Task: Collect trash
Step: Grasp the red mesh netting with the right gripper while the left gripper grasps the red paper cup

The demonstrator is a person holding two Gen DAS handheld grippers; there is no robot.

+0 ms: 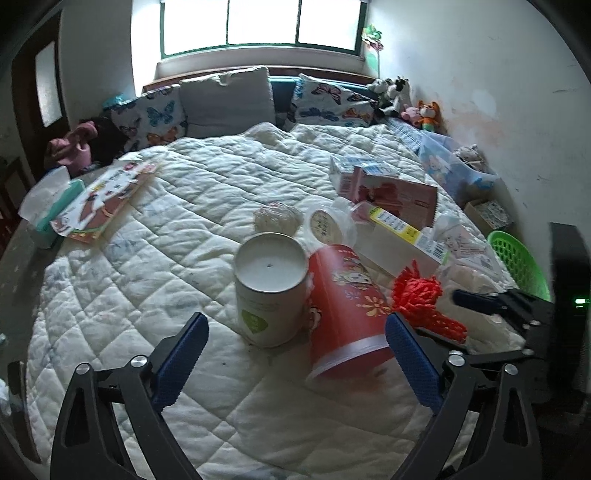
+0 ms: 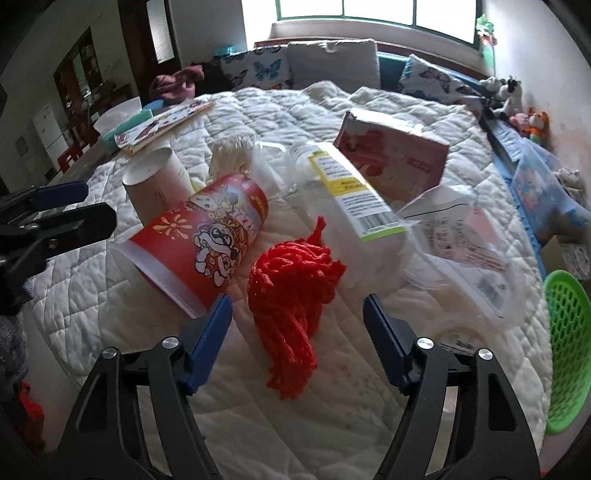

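Right gripper released, straddling red net bag; loose mesh may slip. Left gripper released, could topple white canister.

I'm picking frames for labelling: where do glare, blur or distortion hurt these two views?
Left wrist view: window blown out white, bed edges bowed by the fisheye, cans sharp. Right wrist view: window also blown out, motion blur smears the boxes and plastic wrappers; red net fairly clear.
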